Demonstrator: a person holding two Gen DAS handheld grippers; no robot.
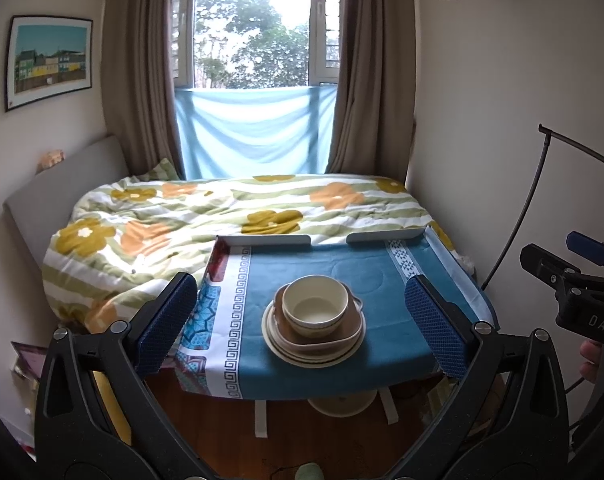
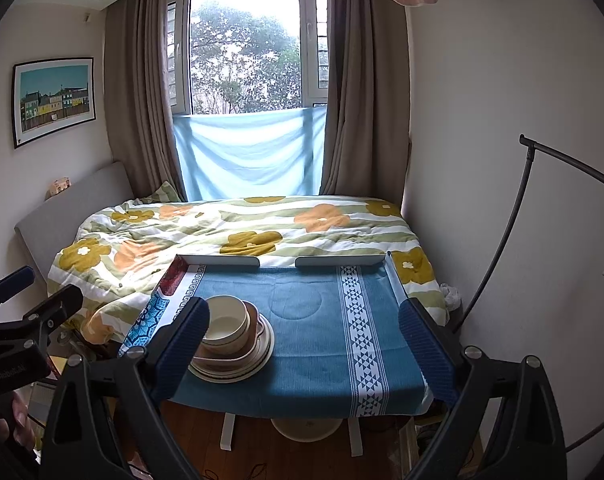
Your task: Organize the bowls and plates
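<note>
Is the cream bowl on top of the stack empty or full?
Empty. The left wrist view looks into the cream bowl, upright on the plates, and its bare pale bottom shows, with nothing inside.

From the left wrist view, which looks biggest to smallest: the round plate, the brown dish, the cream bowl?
1. Round cream plate, widest, at the bottom of the stack.
2. Brown squarish dish sitting on it, slightly narrower.
3. Cream bowl on top, narrowest across but tallest.

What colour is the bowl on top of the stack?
Cream, with a thin dark line near its base; the bowl shows best in the left wrist view.
</note>
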